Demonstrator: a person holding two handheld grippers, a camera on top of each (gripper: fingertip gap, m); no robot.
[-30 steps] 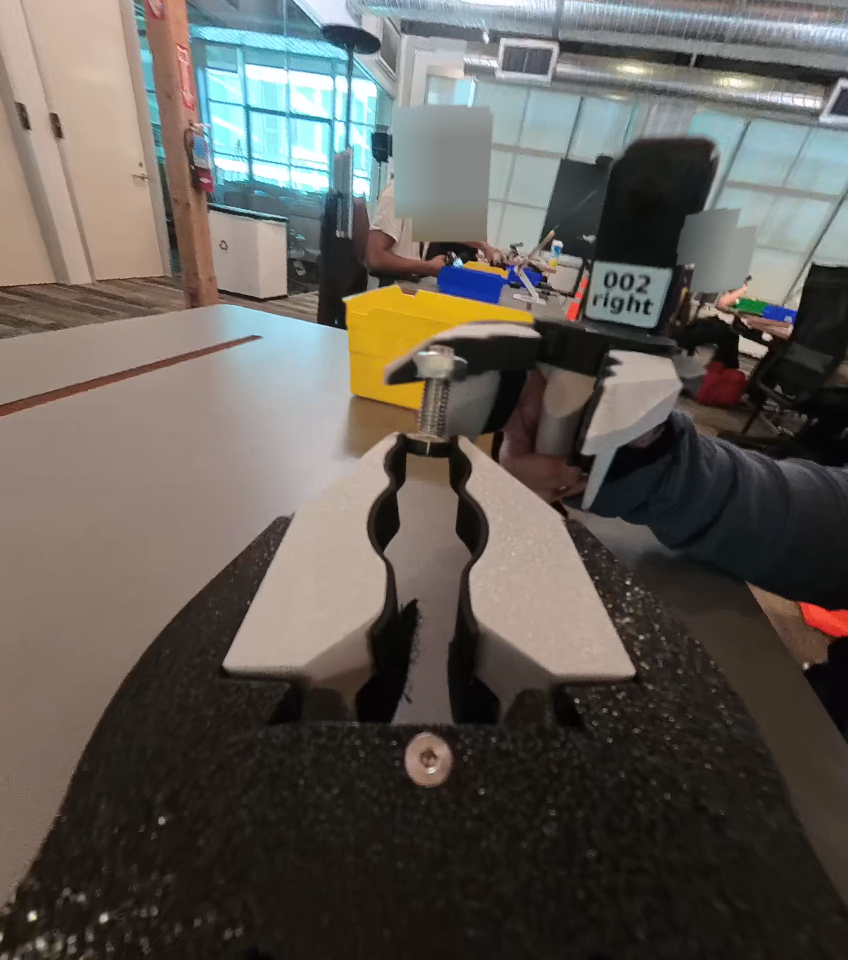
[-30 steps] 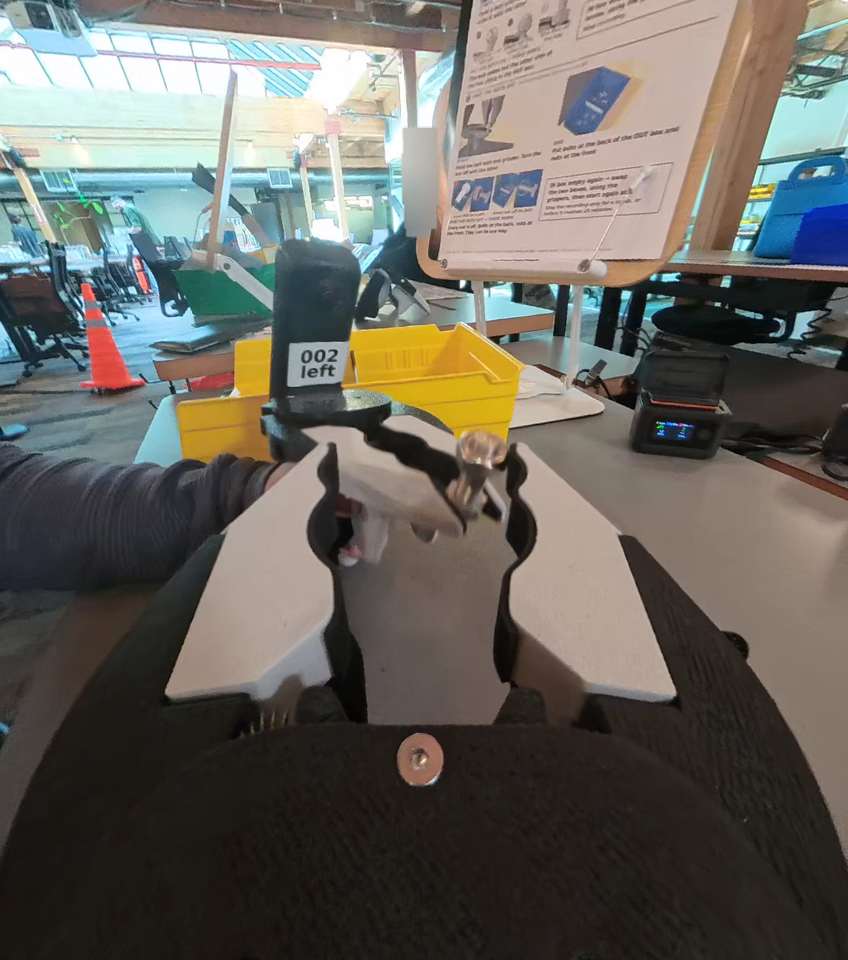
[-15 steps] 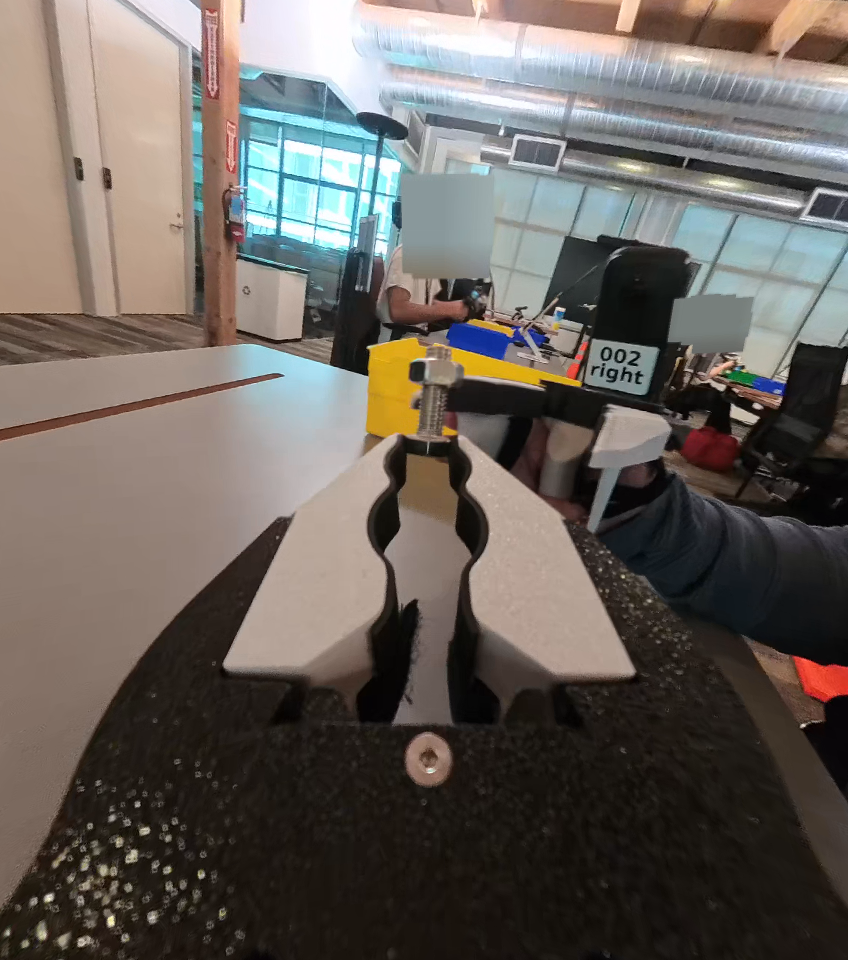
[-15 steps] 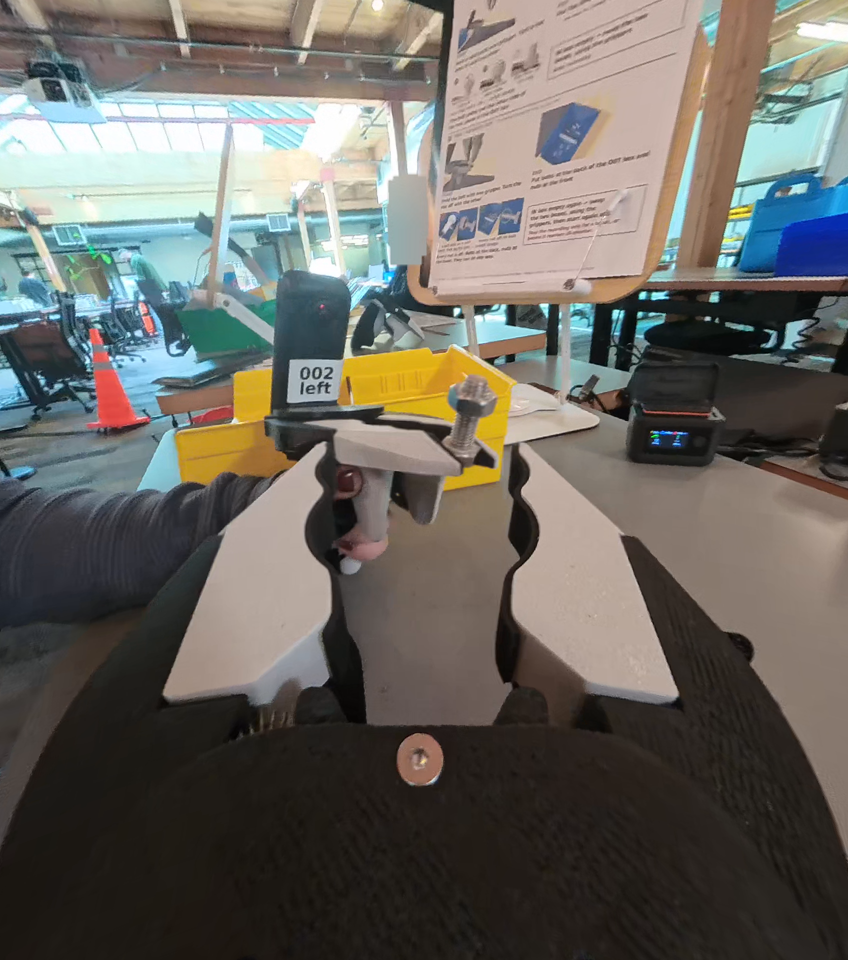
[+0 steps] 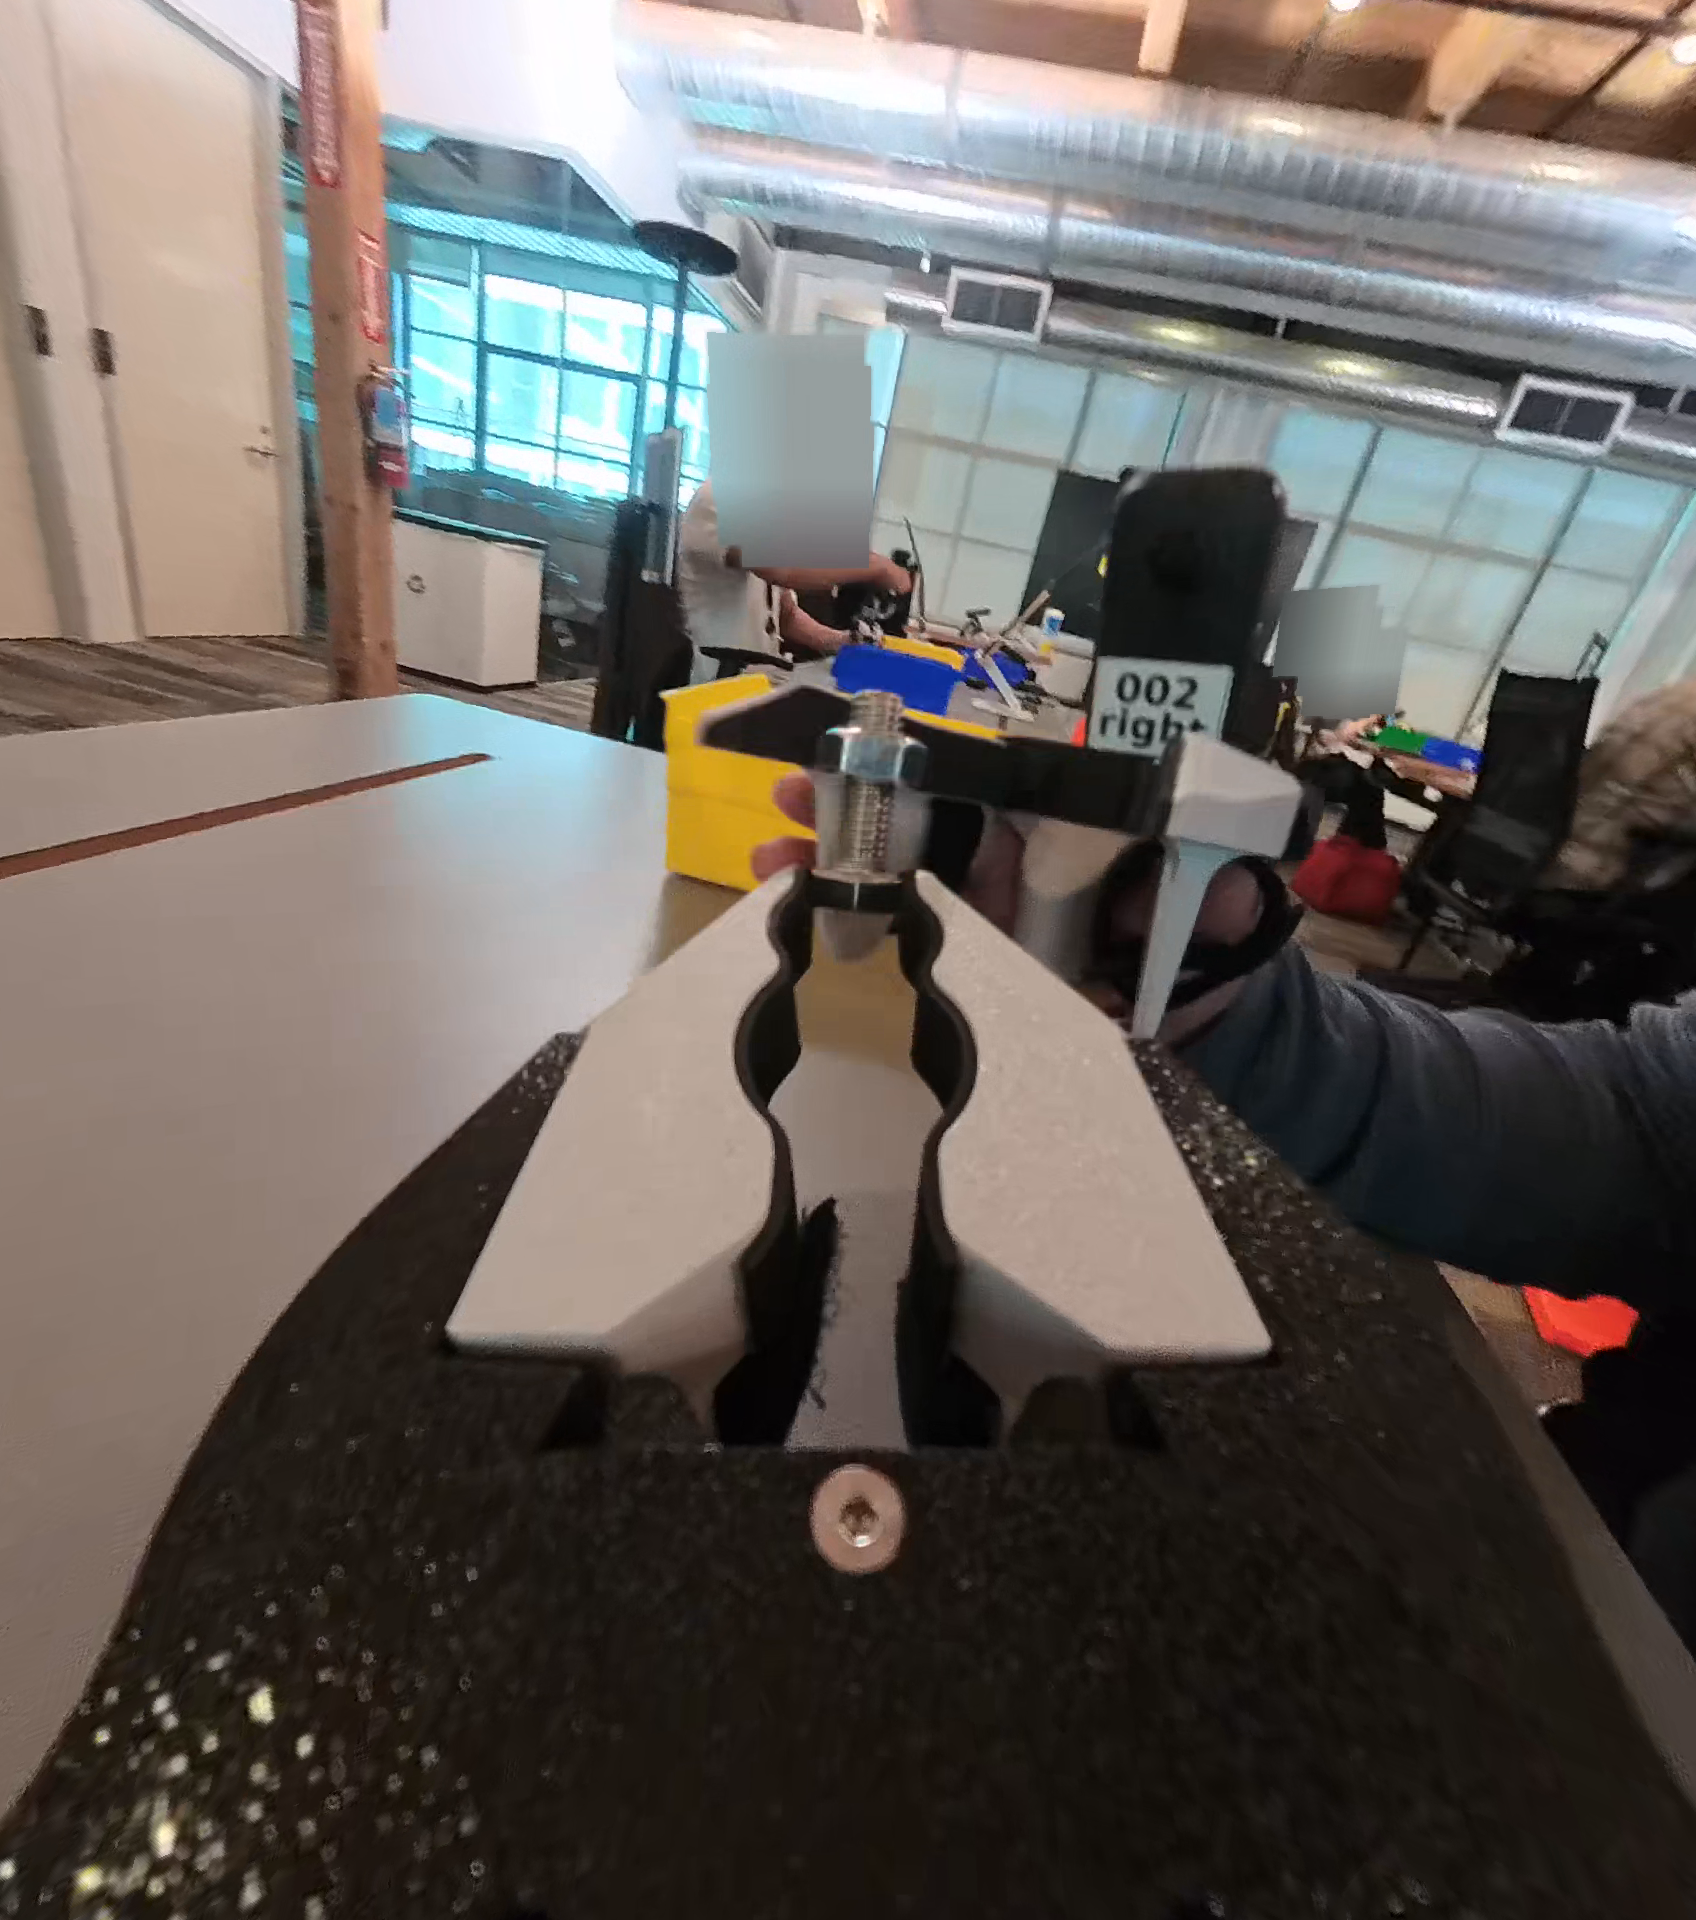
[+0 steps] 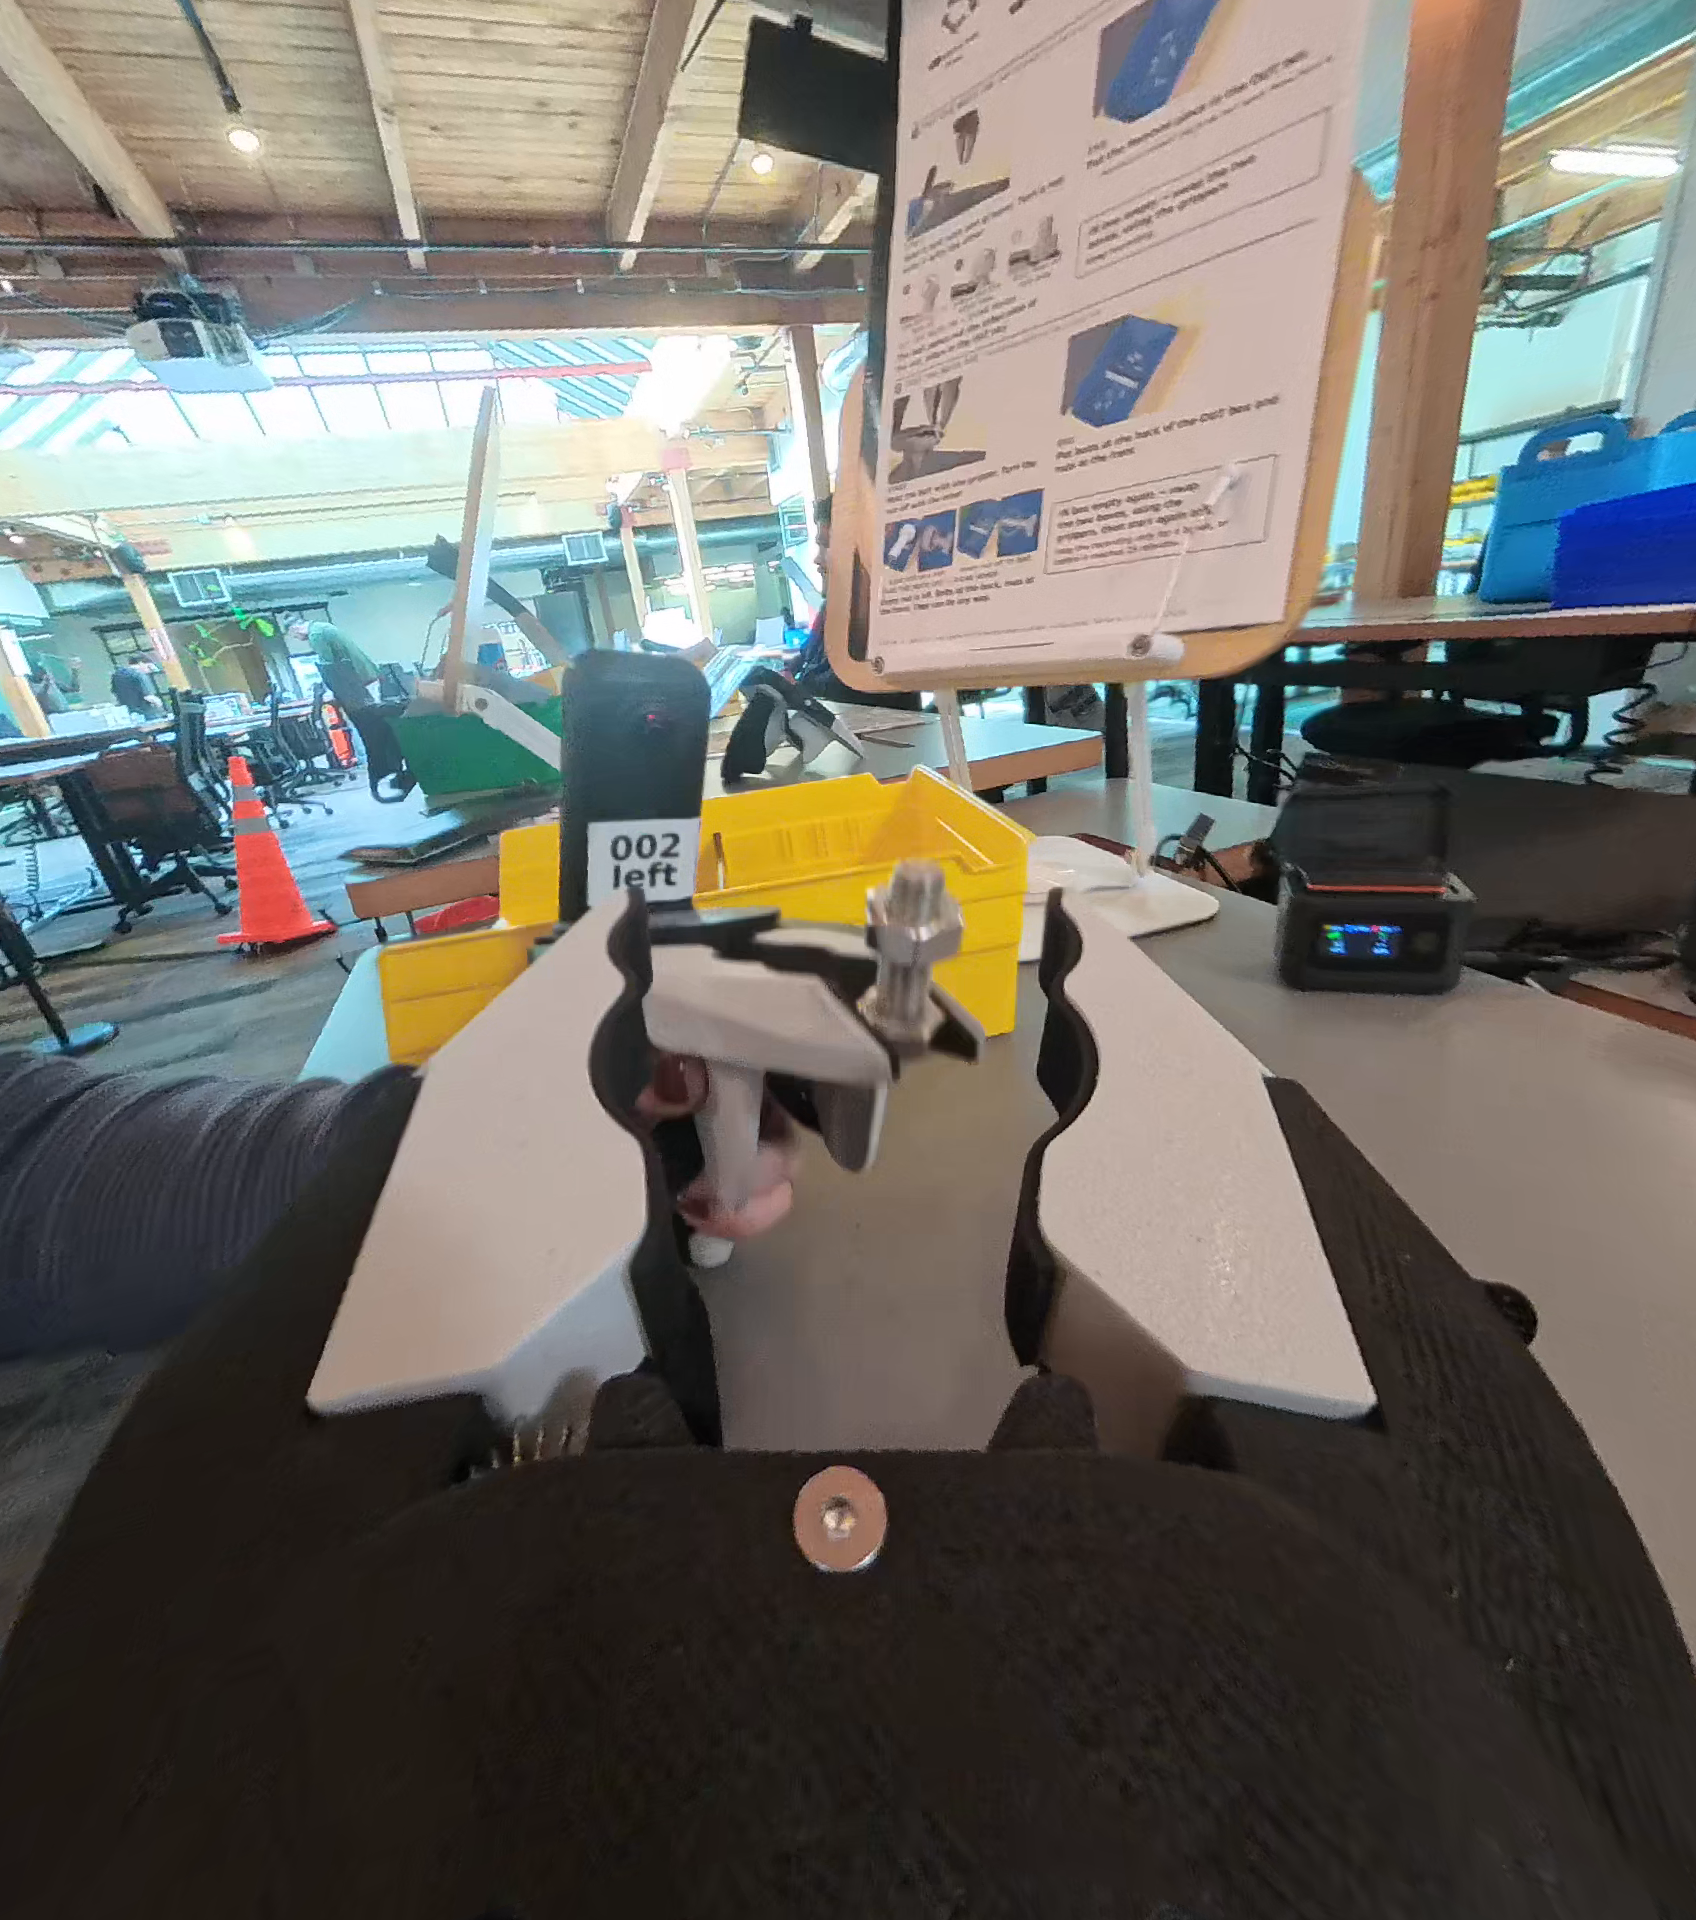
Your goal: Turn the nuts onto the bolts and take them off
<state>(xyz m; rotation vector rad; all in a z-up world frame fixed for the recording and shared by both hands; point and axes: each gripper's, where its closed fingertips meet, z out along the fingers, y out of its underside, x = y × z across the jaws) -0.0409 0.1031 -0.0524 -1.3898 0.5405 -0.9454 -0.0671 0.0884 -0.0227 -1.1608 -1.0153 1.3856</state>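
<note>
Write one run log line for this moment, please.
left gripper: shut on bolt | nut: near bolt tip | right gripper: open around nut

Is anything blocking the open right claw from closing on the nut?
Nothing visible does. The right claw stands open with the nut in the gap ahead of its tips, threaded near the top of the bolt. The left claw grips only the bolt's lower end, below the nut.

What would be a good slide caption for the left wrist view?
Left claw clamps an upright bolt while the open right claw reaches around its nut.
</note>
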